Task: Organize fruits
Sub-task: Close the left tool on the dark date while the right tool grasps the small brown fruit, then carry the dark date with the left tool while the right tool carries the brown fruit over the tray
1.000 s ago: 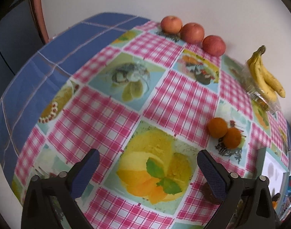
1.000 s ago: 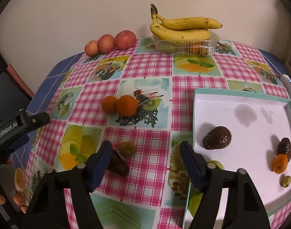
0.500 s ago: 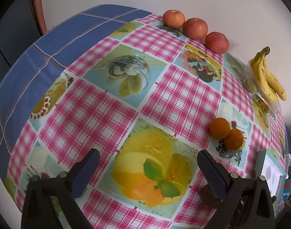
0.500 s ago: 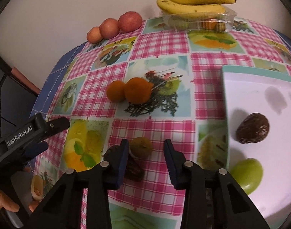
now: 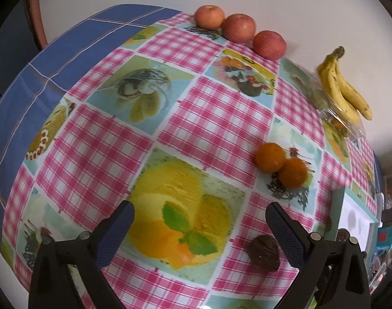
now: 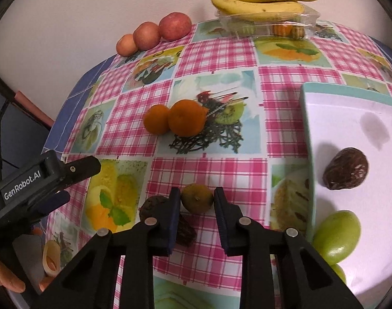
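In the right wrist view my right gripper [image 6: 197, 202] is closed around a small olive-green round fruit [image 6: 197, 197] lying on the checked tablecloth, a finger on each side of it. A dark wrinkled fruit [image 6: 154, 206] lies just left of it, partly behind the left finger. A white tray [image 6: 350, 128] with a teal rim at right holds a dark brown fruit [image 6: 346, 168] and a green fruit [image 6: 336, 233]. In the left wrist view my left gripper [image 5: 199, 212] is open and empty above the cloth, with the dark wrinkled fruit [image 5: 264, 252] by its right finger.
Two oranges [image 6: 176, 121] sit mid-table, also in the left wrist view [image 5: 281, 164]. Three apples [image 6: 154, 34] line the far edge by the wall. Bananas [image 6: 260, 0] lie on a clear plastic box [image 6: 270, 22]. The left gripper's body [image 6: 41, 177] is at left.
My right gripper moved forward and down and narrowed from wide open to closed around the small olive-green fruit. My left gripper drifted slightly, staying open.
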Action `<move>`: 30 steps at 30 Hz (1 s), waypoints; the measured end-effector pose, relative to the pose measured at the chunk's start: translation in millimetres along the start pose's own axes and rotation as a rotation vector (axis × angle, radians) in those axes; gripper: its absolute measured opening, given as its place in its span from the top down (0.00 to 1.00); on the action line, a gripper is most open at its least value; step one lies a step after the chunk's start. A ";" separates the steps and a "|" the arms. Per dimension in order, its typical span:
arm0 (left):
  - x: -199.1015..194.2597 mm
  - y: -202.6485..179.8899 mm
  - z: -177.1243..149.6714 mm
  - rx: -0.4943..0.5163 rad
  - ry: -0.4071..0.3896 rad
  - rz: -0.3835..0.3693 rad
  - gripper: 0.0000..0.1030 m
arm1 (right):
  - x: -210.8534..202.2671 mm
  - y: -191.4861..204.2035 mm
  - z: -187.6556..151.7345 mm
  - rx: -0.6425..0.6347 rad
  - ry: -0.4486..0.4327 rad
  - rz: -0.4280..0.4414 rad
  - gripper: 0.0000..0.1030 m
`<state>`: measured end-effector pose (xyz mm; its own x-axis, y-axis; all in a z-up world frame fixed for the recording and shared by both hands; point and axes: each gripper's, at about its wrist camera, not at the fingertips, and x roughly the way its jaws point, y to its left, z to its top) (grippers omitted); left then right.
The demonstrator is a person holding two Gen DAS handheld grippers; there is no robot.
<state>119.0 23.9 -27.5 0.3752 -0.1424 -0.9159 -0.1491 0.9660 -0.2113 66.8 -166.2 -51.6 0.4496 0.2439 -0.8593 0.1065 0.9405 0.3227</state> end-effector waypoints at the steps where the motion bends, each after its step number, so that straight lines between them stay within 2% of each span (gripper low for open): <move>1: -0.3 -3.1 -1.0 0.008 0.002 0.000 0.00 | -2.2 -1.1 -0.1 0.001 -0.003 -0.003 0.73; 9: 0.9 -22.9 -10.3 0.024 0.034 -0.066 0.02 | -30.9 -20.7 -1.1 0.029 -0.029 -0.041 0.73; 15: 7.4 -36.1 -17.6 0.033 0.086 -0.124 0.19 | -51.7 -38.9 -1.3 0.058 -0.052 -0.072 0.73; 23: 15.1 -50.8 -26.7 0.056 0.135 -0.147 0.42 | -74.7 -55.2 -0.1 0.081 -0.086 -0.102 0.73; 30: 23.9 -58.3 -31.2 0.067 0.161 -0.141 0.48 | -76.9 -61.7 -2.7 0.089 -0.081 -0.102 0.73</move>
<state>108.2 -42.5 -47.7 0.2360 -0.3043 -0.9229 -0.0420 0.9456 -0.3226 23.2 -242.4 -6.5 0.5022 0.1253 -0.8556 0.2321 0.9336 0.2730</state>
